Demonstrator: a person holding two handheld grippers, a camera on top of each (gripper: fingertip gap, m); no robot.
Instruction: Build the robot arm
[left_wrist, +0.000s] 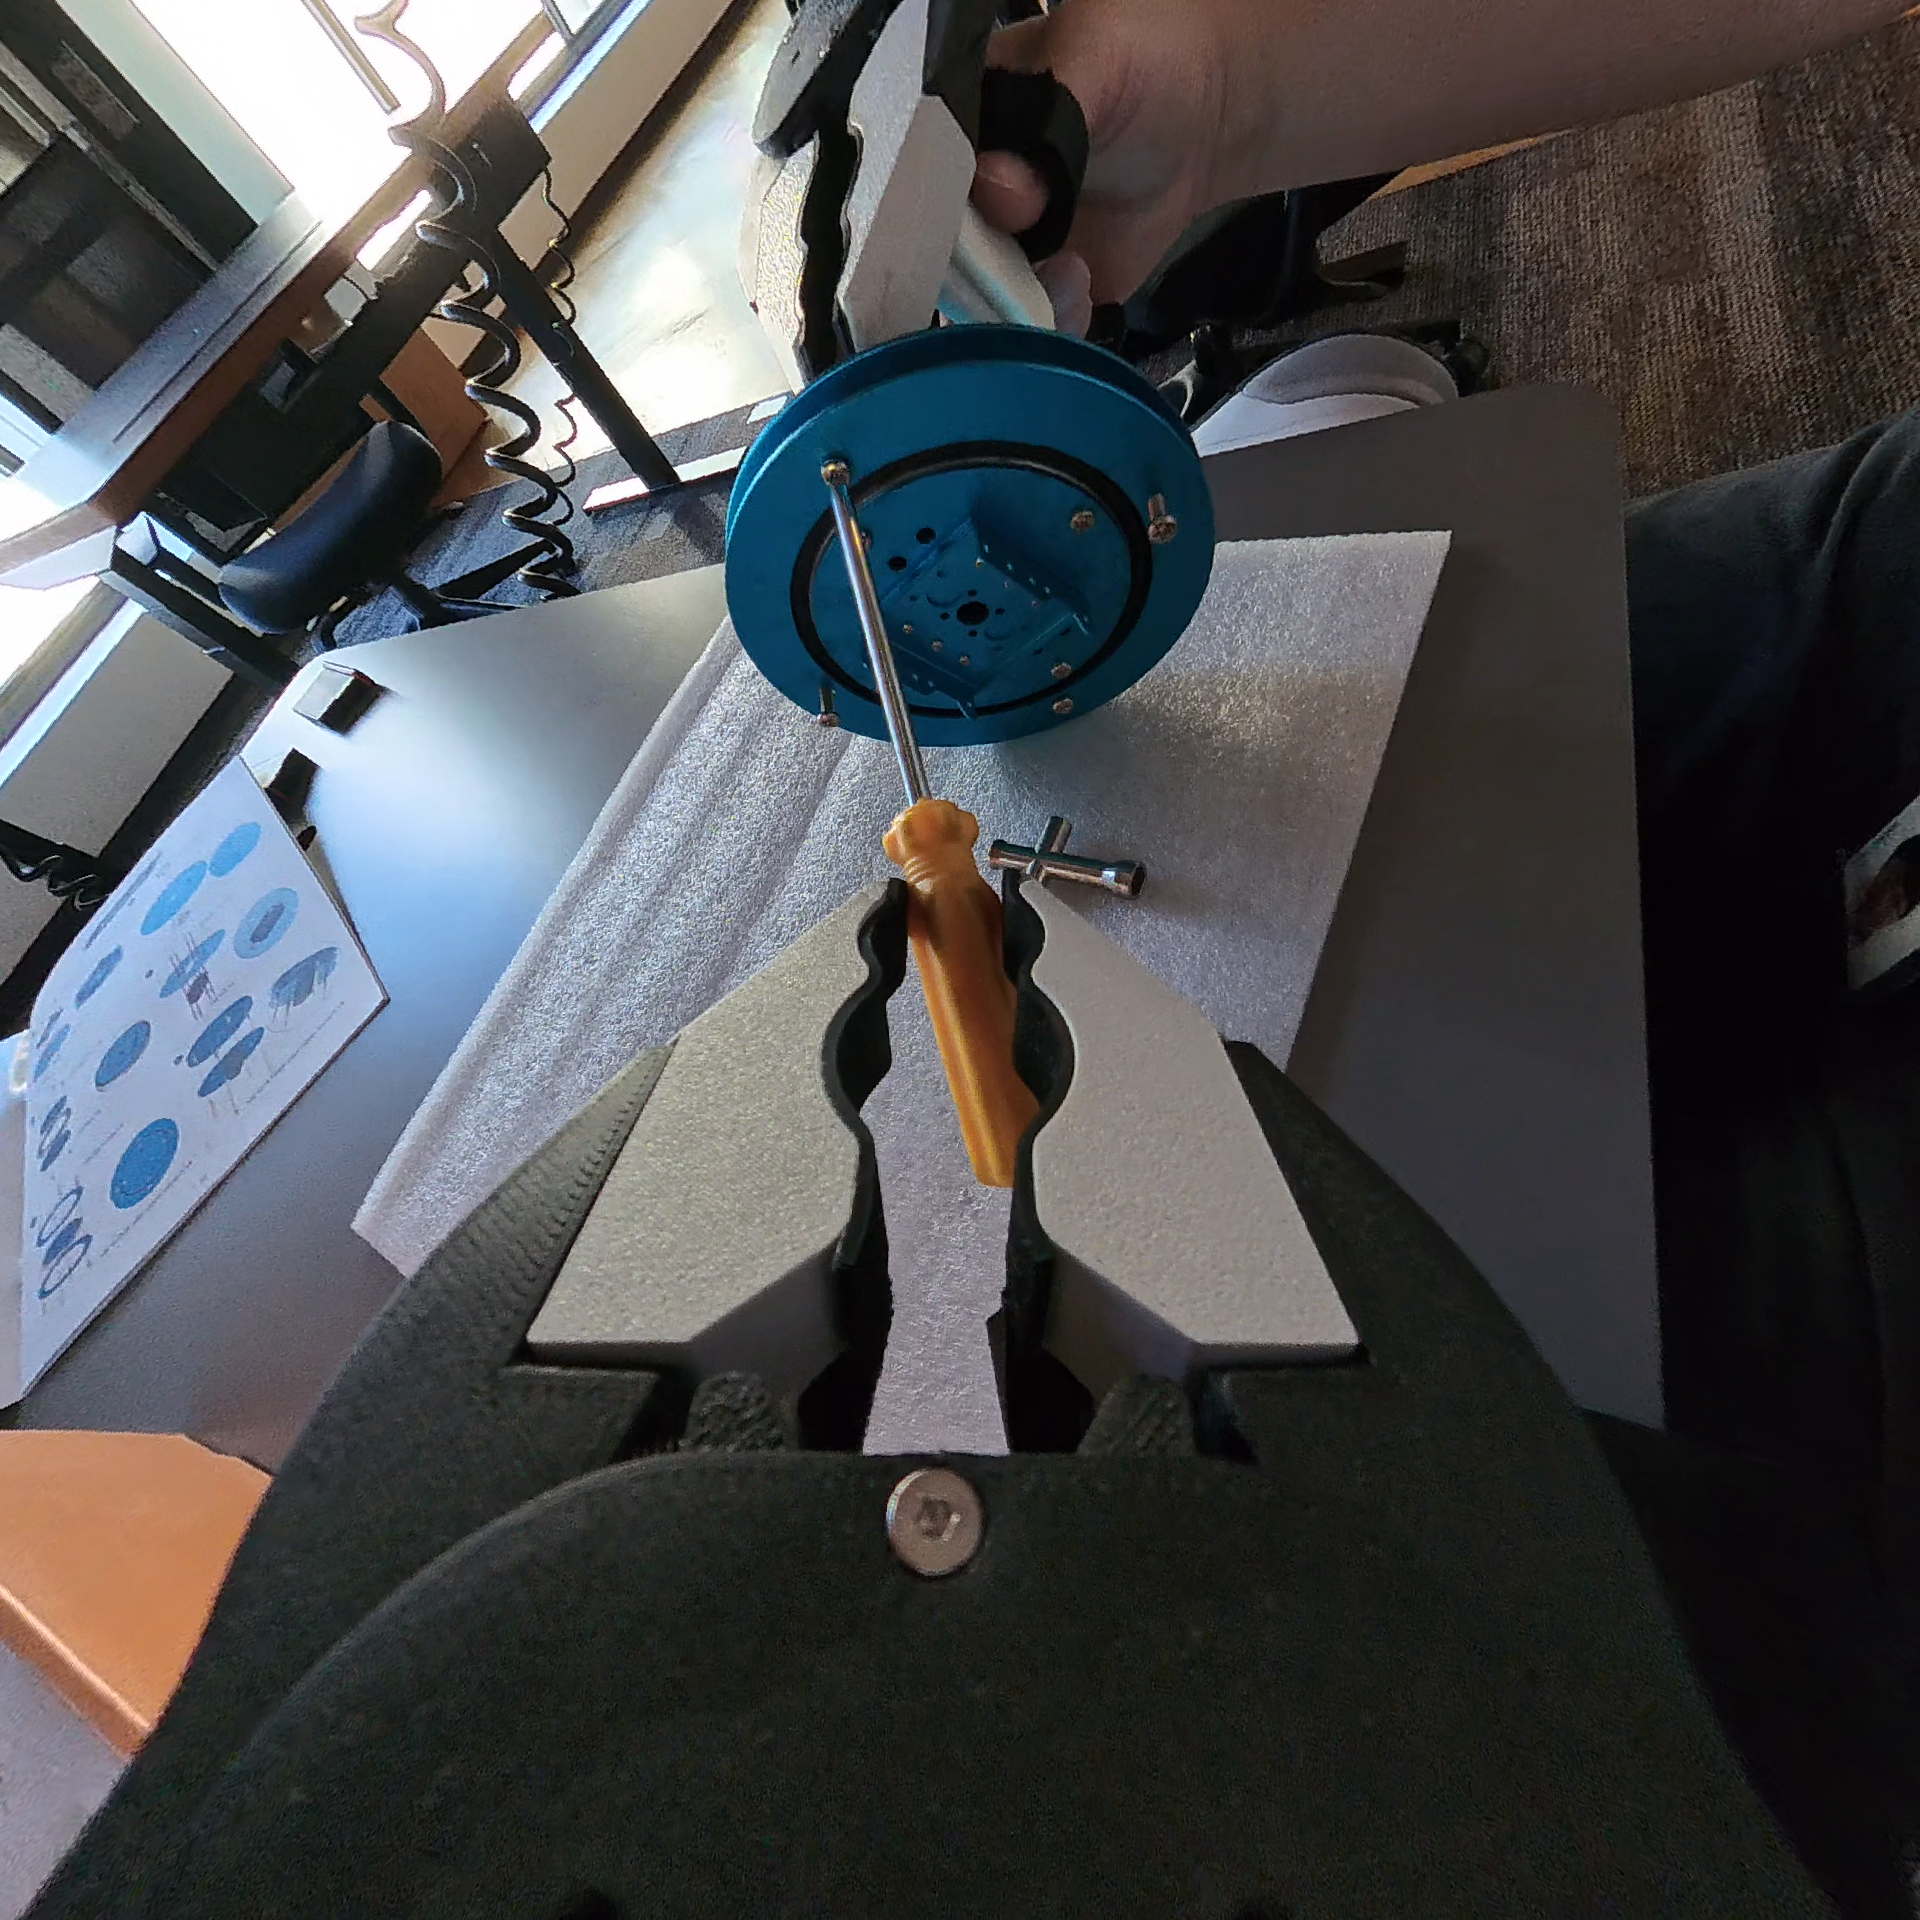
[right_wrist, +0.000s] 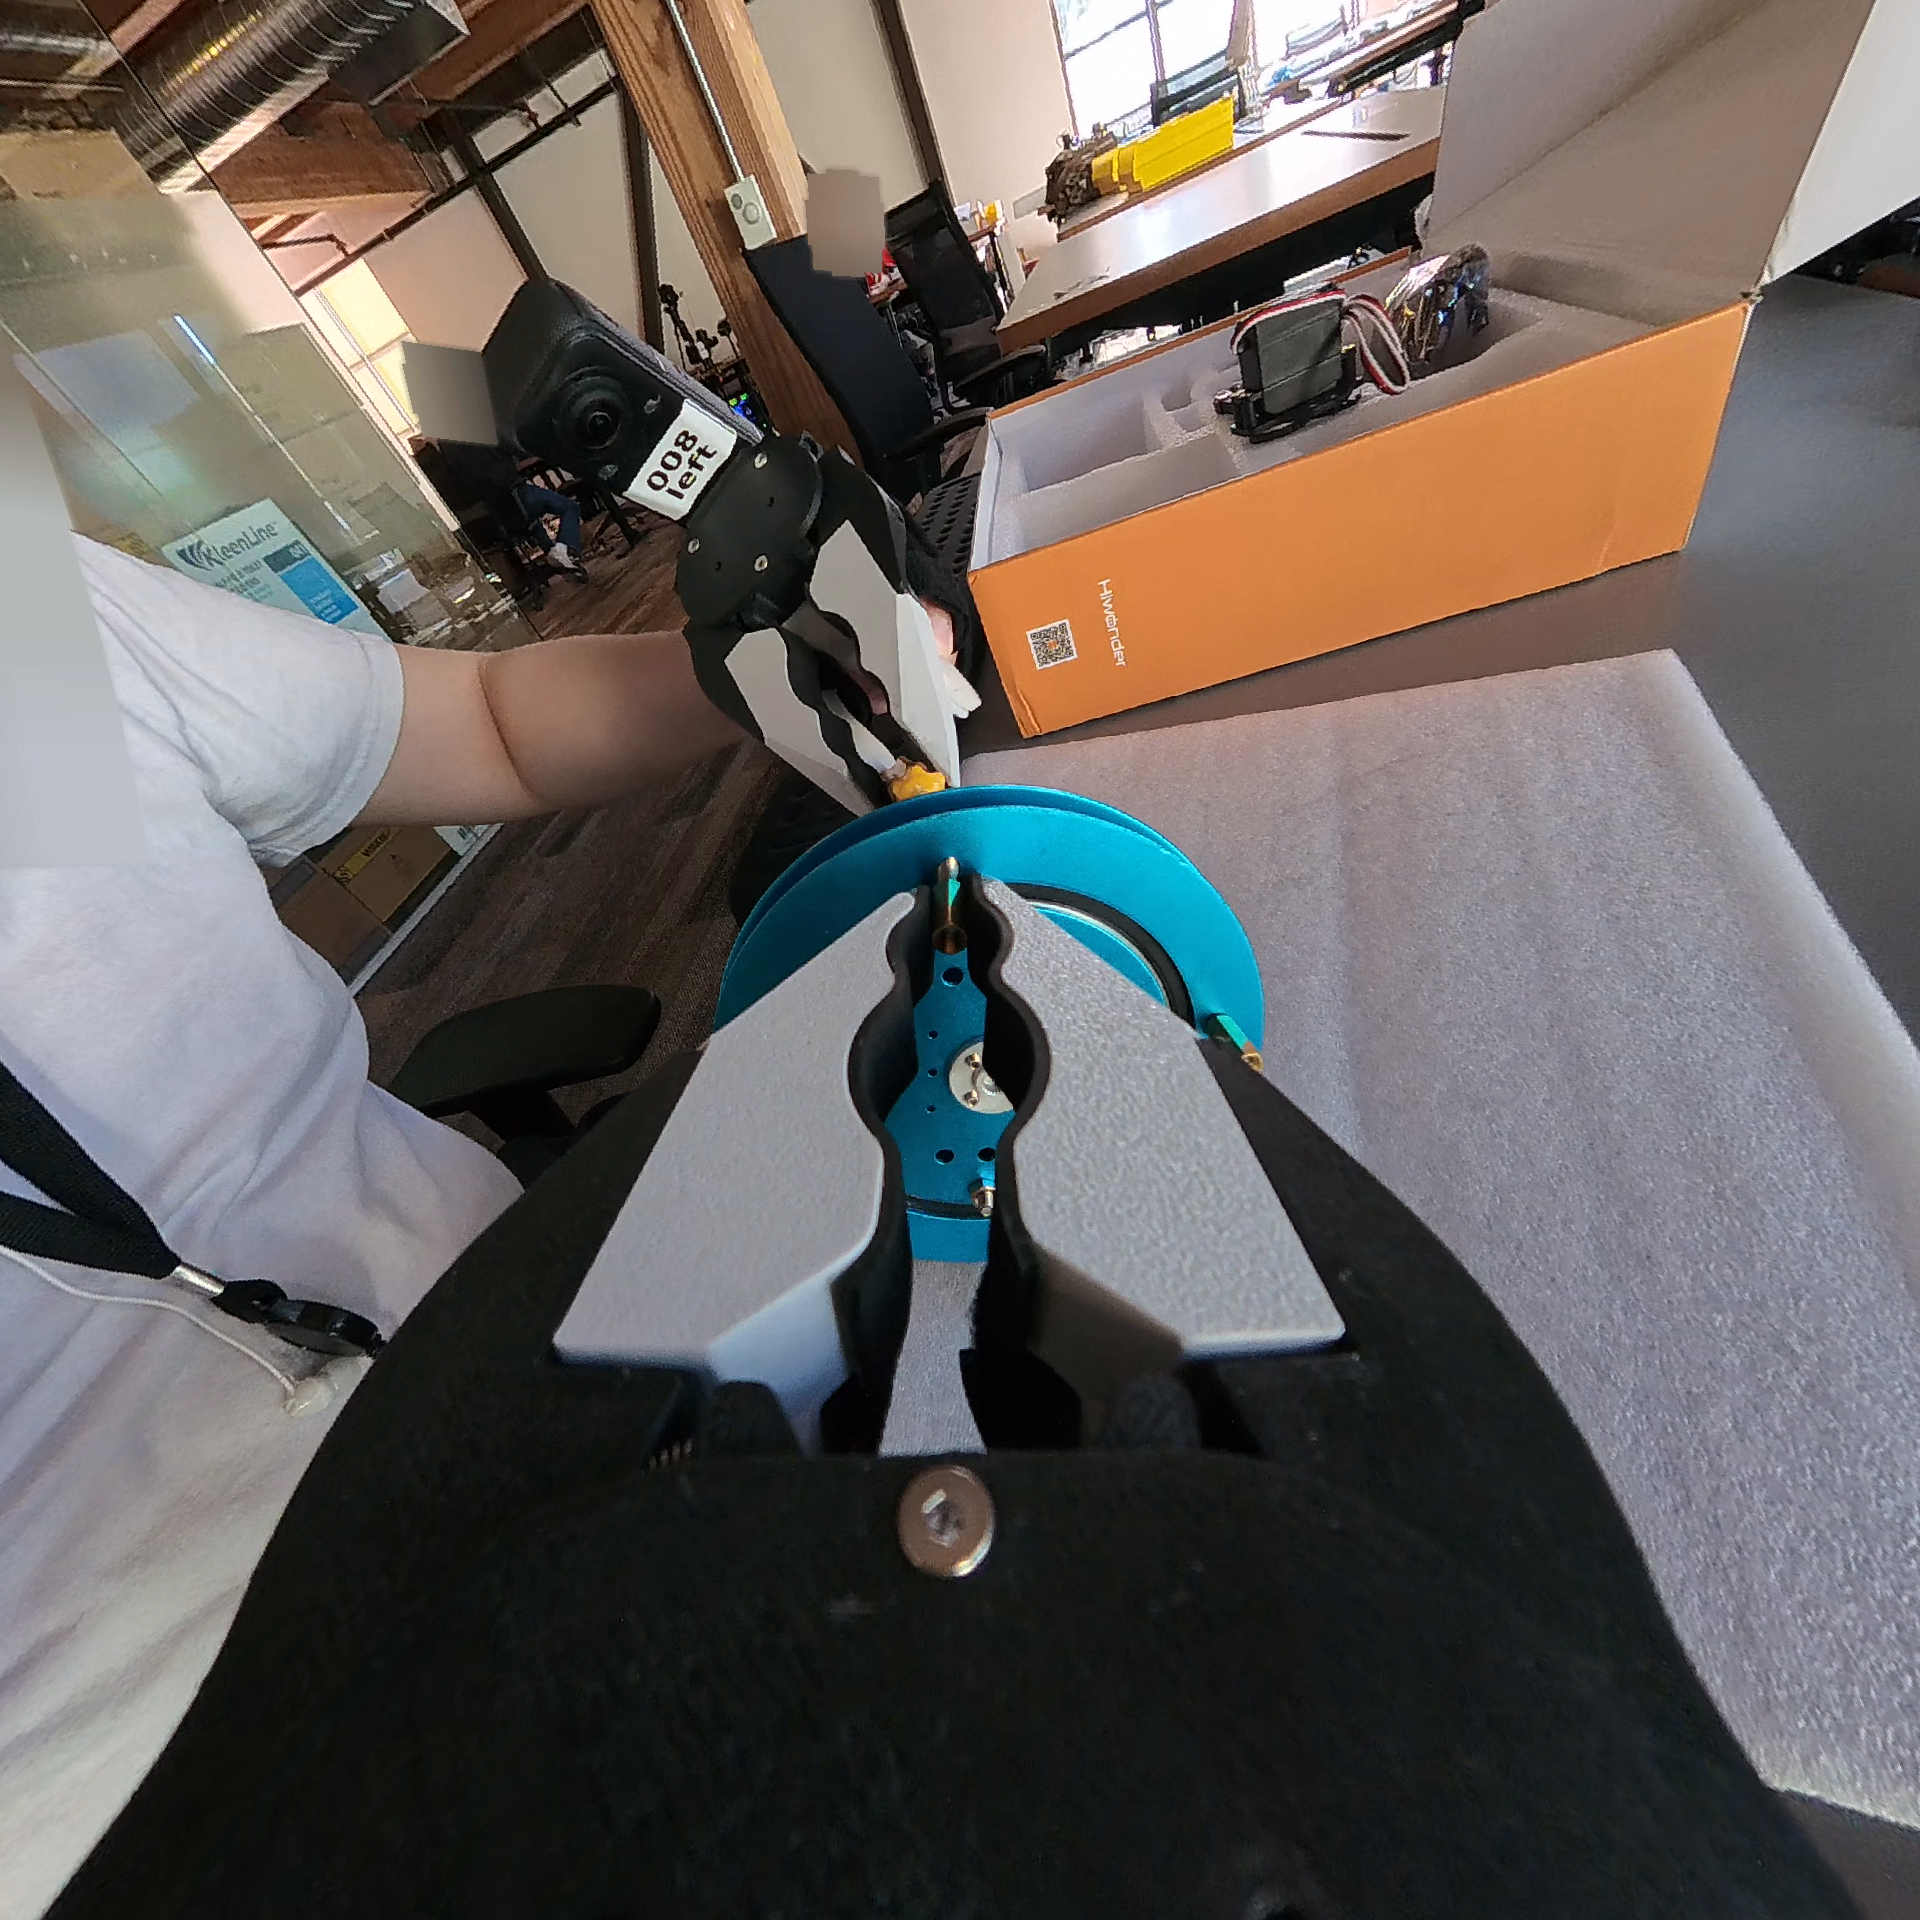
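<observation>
Two grippers (left_wrist: 954, 904) (right_wrist: 951, 904), screwdriver (left_wrist: 961, 1013) between left fingers (left_wrist: 769, 1122)

Blk grippers (left_wrist: 951, 904), gray fingers (left_wrist: 727, 1143), white tee (right_wrist: 208, 935)

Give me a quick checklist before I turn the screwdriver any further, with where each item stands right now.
1. Left tongs shut on the screwdriver handle: ok.
2. Tip seated on the rim screw: looks ok; bit engagement cannot tell.
3. Right tongs clamped on the blue disc: ok.
4. Disc's lower edge resting on the foam sheet: ok.
5. Shaft square to the disc face: not ok, it leans.
6. T-wrench clear of the tongs: ok, lying apart on the foam.
</observation>
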